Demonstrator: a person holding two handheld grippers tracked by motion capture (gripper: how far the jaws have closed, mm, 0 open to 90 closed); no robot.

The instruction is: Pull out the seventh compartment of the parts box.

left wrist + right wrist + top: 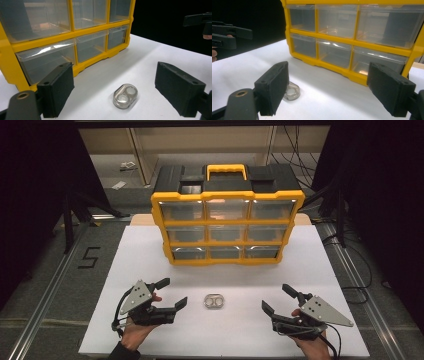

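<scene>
At the left of the high view the left gripper (171,293) is held just above the white counter (150,250), its jaws spread wide with nothing between them. To its right, between the two grippers and apart from both, a small clear two-well case (214,302) lies flat on the counter. It is seen again in the left gripper view (125,96), a little ahead of the open jaws and nearer the right-hand one. The step in hand is judged to be the pick-up of this case, and it is best approached low and level, so that the pads are brought to either side of its narrow width and not down onto its lid. Because the case is shallow and smooth, it should be centred between the pads before any closing is begun, or it may be pushed along the counter. Behind the case, well apart from it, the yellow drawer cabinet (227,227) stands upright with all nine clear drawers shut, so a drawer would probably need to be drawn out first if the case is meant for one. At the right the right gripper (279,299) is likewise wide open and empty, with the case (291,91) partly hidden behind one of its jaws, and is well placed for pulling a drawer.
</scene>
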